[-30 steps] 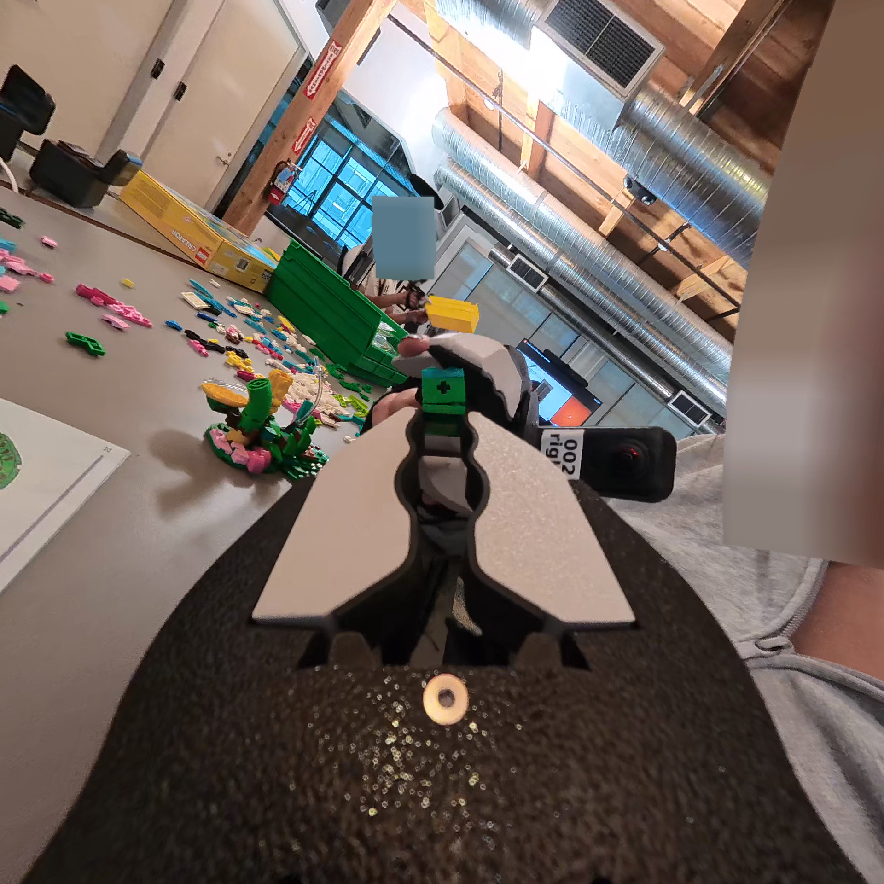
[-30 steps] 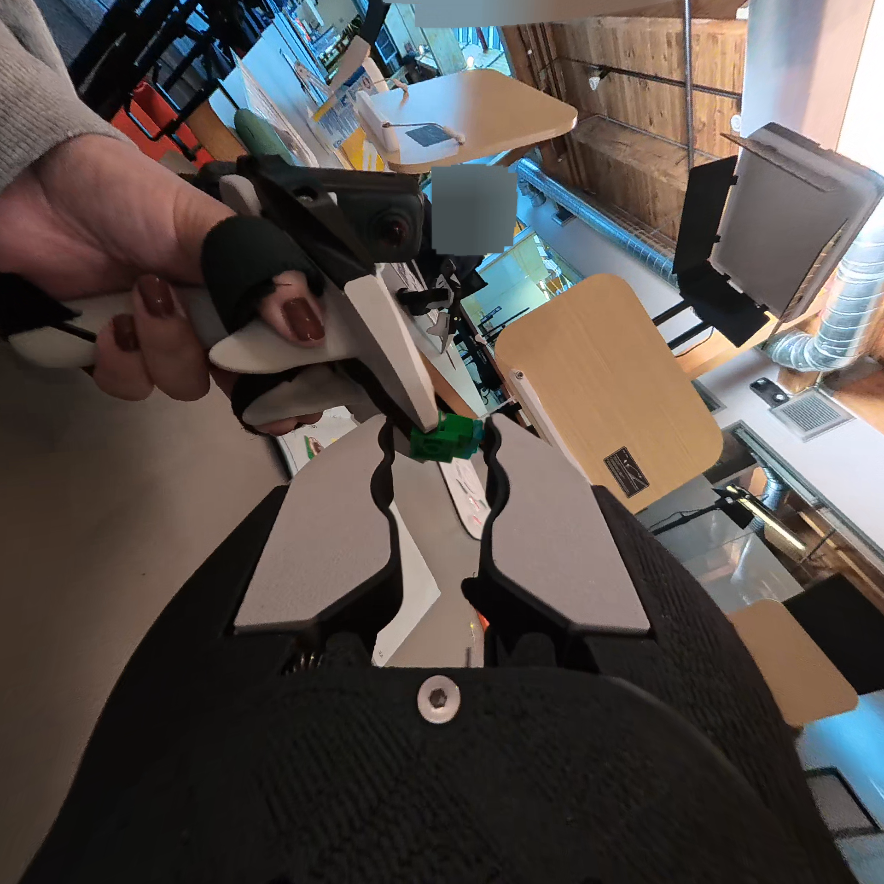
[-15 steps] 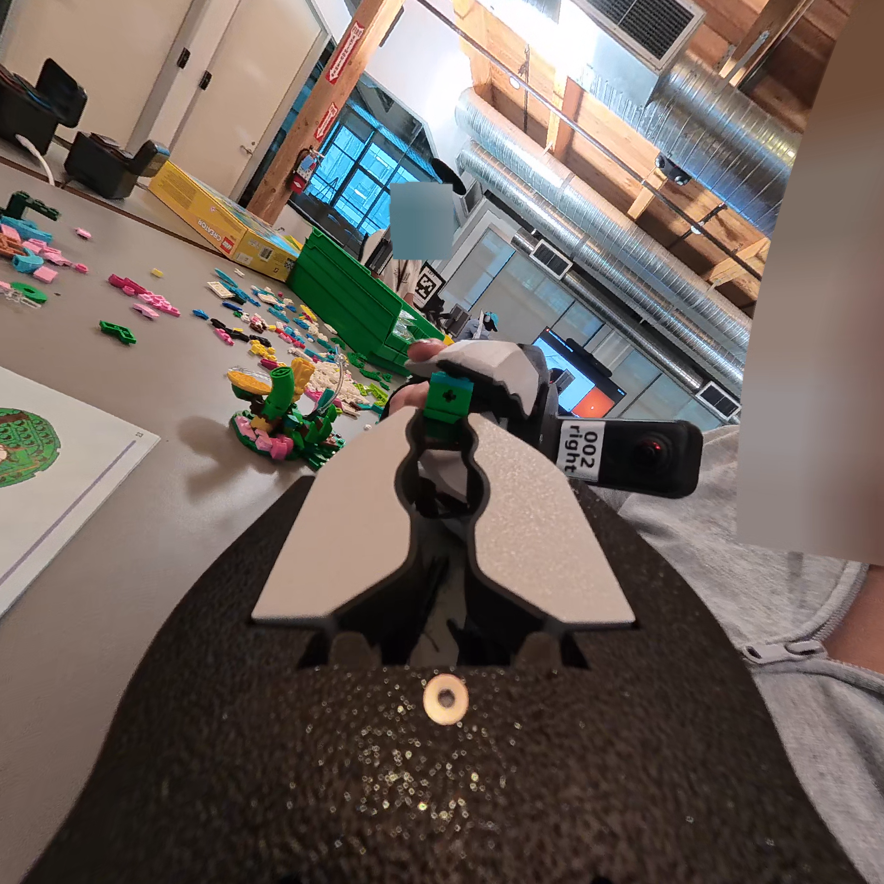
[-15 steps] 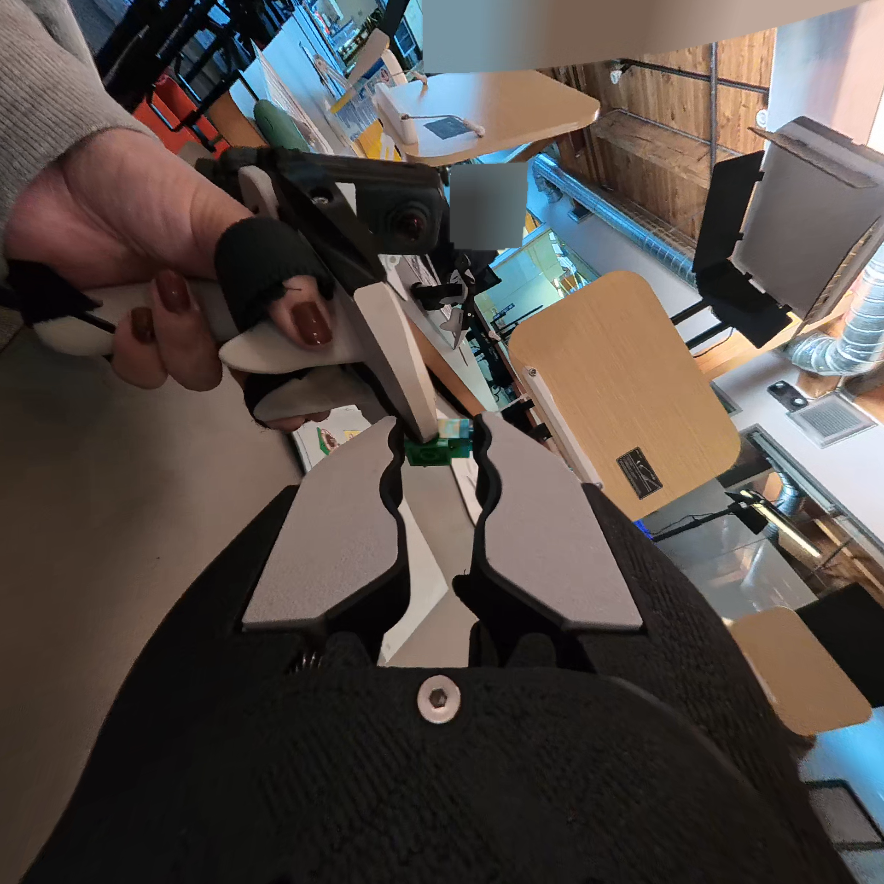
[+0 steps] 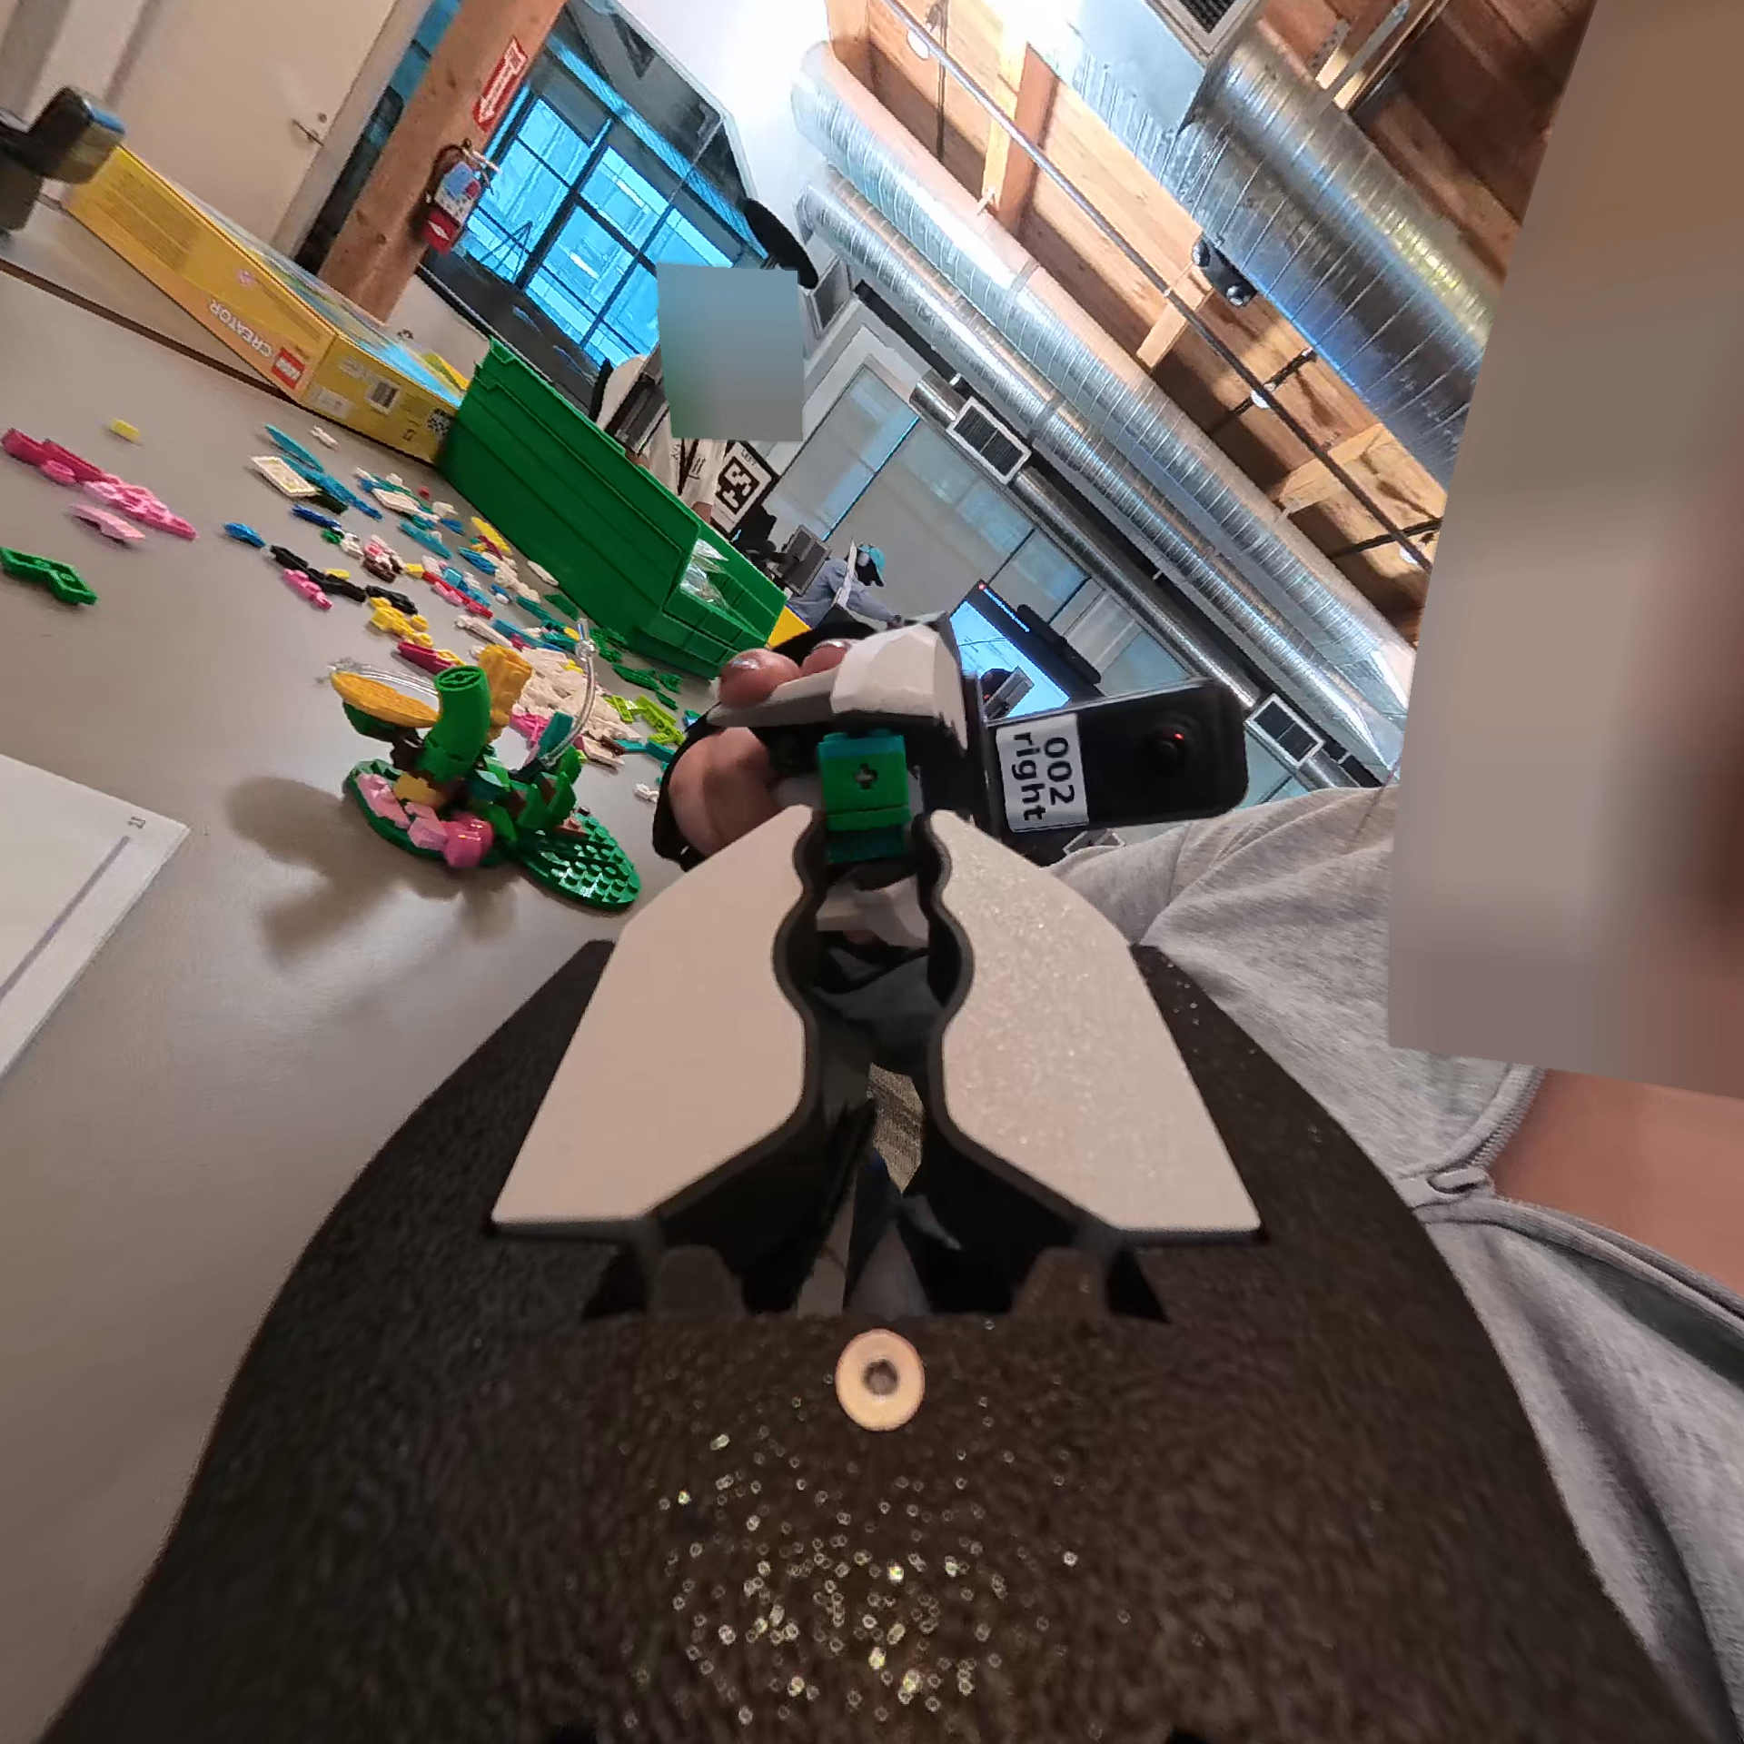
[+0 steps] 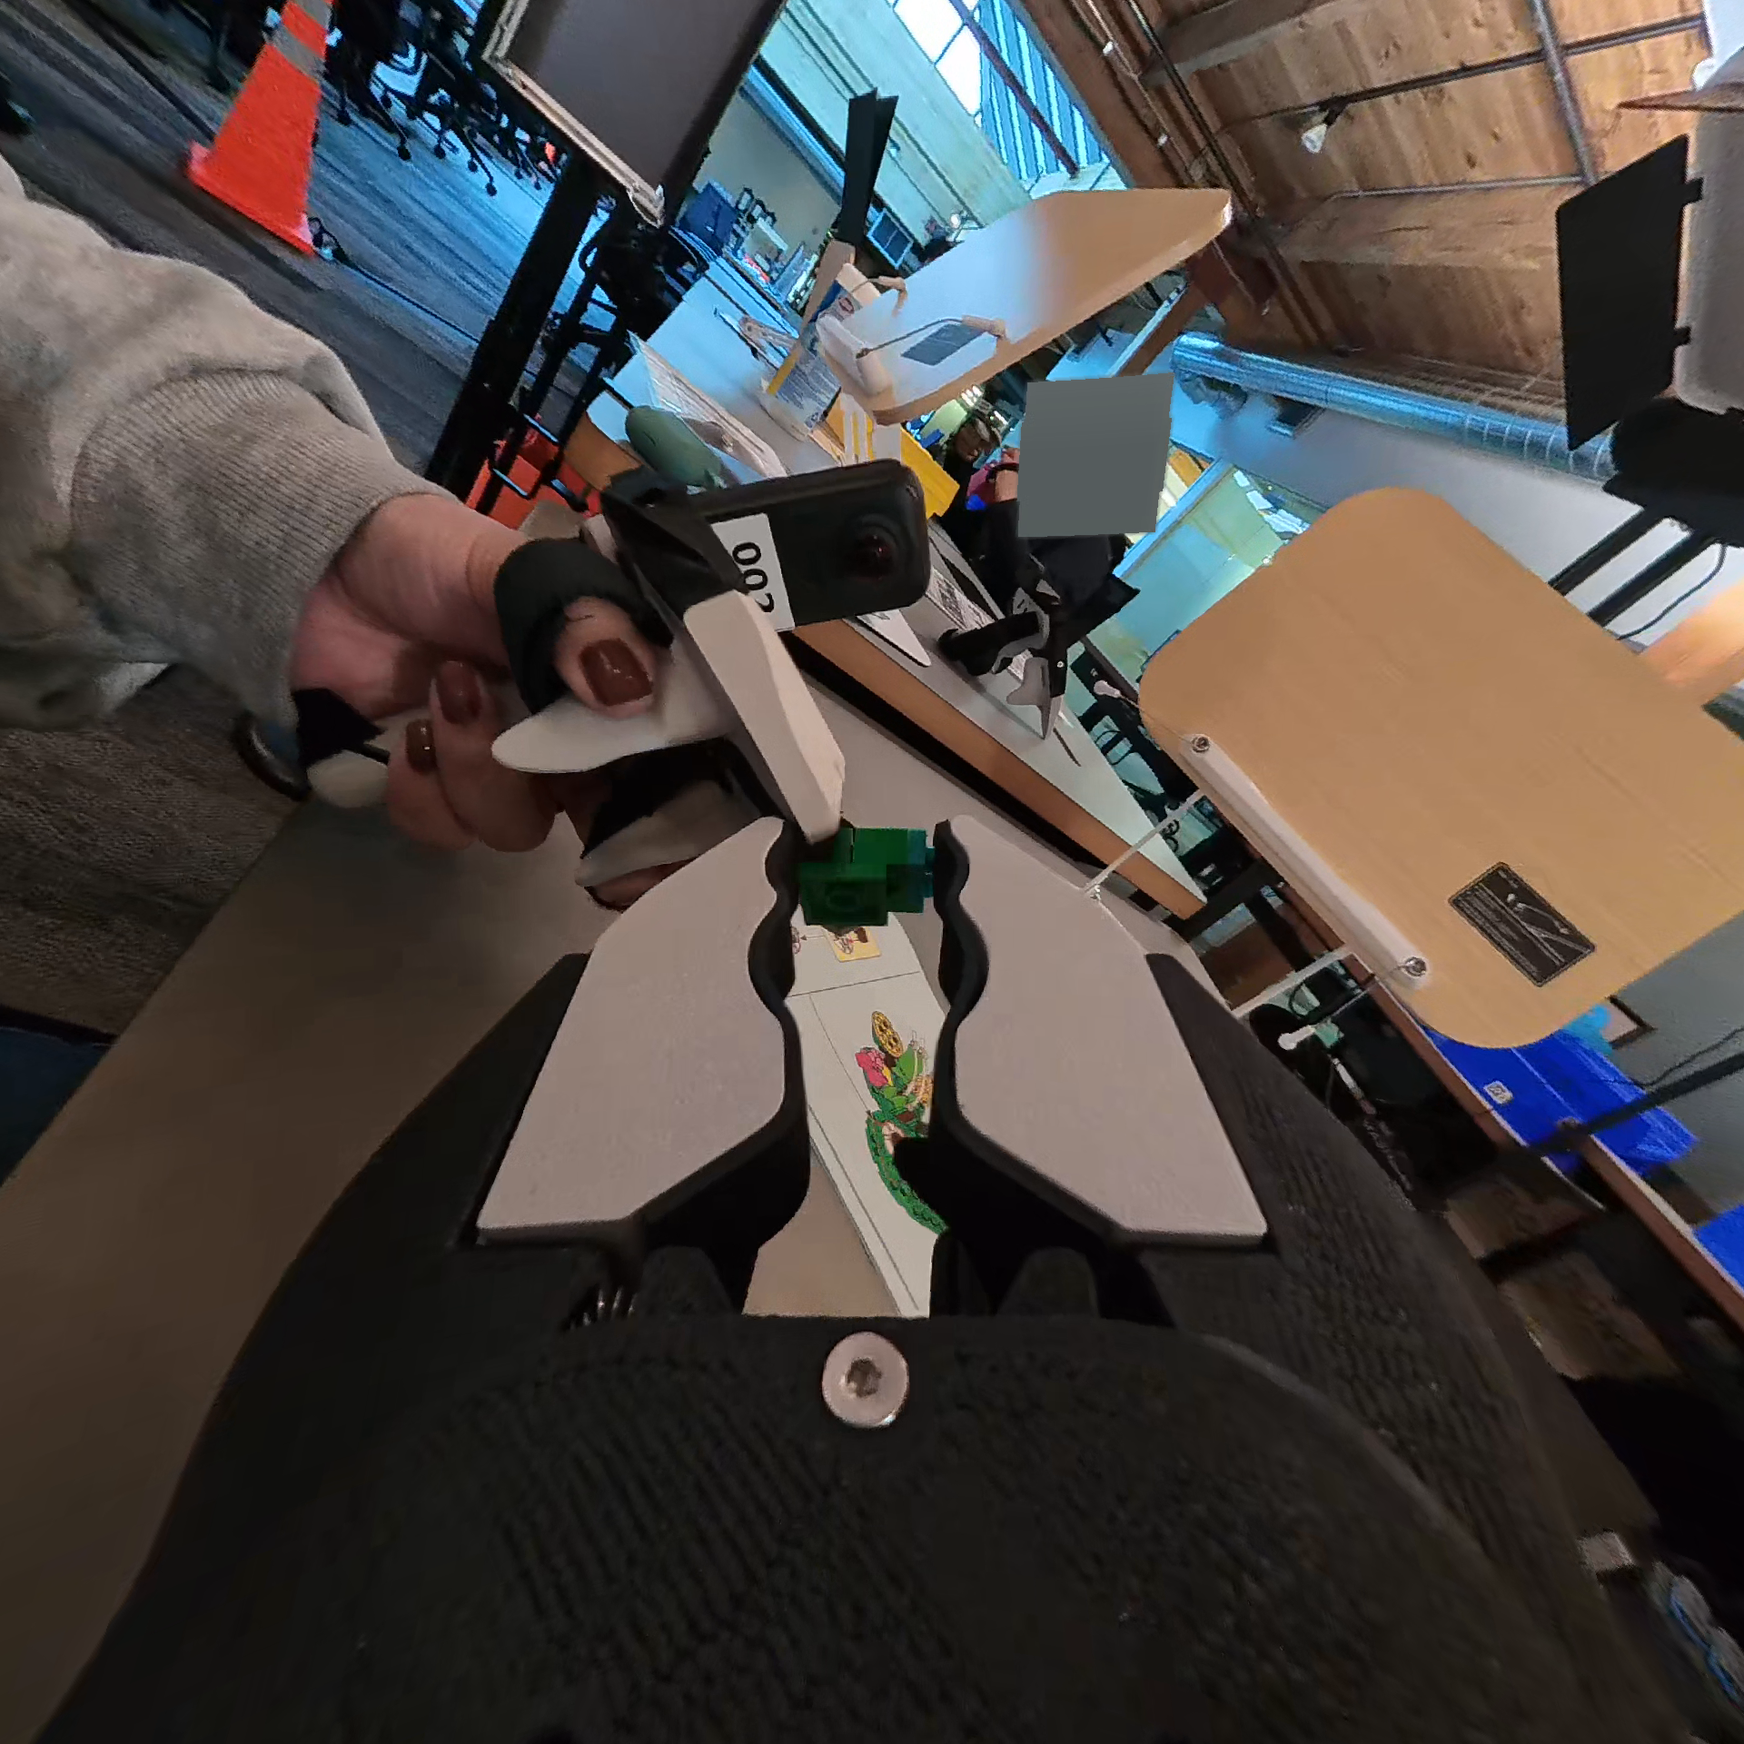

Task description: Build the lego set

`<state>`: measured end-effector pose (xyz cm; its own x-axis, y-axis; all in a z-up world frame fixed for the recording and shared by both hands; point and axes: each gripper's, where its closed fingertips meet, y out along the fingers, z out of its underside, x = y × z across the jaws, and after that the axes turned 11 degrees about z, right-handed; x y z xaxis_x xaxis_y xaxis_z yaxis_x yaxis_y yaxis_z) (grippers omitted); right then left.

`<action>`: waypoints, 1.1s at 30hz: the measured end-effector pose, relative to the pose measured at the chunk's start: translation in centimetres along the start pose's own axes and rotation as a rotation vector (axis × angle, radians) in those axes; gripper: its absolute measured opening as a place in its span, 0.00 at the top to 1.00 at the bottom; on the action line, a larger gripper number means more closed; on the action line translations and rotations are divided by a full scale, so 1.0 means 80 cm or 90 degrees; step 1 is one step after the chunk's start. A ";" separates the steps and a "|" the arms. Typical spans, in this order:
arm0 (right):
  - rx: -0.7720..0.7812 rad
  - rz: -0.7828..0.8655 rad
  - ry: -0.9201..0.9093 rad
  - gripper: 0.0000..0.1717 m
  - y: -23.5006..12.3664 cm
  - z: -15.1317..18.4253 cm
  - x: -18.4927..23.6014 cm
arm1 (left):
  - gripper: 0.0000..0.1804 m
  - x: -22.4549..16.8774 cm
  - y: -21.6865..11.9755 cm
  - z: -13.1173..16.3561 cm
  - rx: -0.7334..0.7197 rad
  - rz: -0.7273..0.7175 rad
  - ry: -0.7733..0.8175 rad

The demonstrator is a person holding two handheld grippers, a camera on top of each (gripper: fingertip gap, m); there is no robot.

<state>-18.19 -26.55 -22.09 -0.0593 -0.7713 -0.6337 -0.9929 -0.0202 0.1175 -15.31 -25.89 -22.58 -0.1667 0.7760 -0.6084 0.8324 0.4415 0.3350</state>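
A small stack of green and teal bricks point(image 5: 861, 783) hangs in the air between both grippers, above the grey table point(image 5: 189, 1085). My left gripper point(image 5: 863, 830) is shut on its lower teal end. My right gripper point(image 6: 859, 873) is shut on the same stack point(image 6: 854, 882), with one pad on its green side and the other on its teal end. In the left wrist view the right gripper's white fingers point(image 5: 887, 670) sit over the top of the stack. In the right wrist view a white finger point(image 6: 783, 746) of the left gripper presses on the stack's upper left corner.
A half-built green plant model with pink and yellow parts point(image 5: 472, 783) stands on the table. Behind it lie loose bricks point(image 5: 425, 566), a green bin point(image 5: 585, 538) and a yellow box point(image 5: 236, 293). An instruction booklet point(image 6: 878, 1066) lies under the grippers. A person in grey holds both grippers.
My right jaws closed onto the stack about a second ago and have stayed on it. Both grippers tilted and shifted together with the stack. The left grip looks the same.
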 end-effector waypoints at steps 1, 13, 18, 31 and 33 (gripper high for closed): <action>0.000 0.001 -0.010 0.85 0.000 0.000 0.001 | 0.91 0.001 -0.001 0.000 0.002 -0.003 0.001; -0.003 0.026 -0.134 0.85 -0.001 0.002 0.003 | 0.91 0.004 -0.004 0.002 0.005 -0.019 0.007; -0.010 0.027 -0.147 0.85 -0.003 0.004 0.004 | 0.91 0.008 -0.005 0.005 0.018 -0.032 0.027; 0.118 -0.076 0.044 0.76 -0.010 0.041 0.041 | 0.91 0.024 -0.069 0.048 0.397 -0.201 0.135; 0.126 -0.075 0.062 0.77 -0.011 0.043 0.048 | 0.91 0.030 -0.081 0.056 0.458 -0.240 0.158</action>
<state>-17.90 -27.33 -27.25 0.0590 -0.8287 -0.5566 -0.9938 0.0038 -0.1110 -18.72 -28.90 -29.42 -0.5419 0.7475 -0.3842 0.8172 0.3617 -0.4488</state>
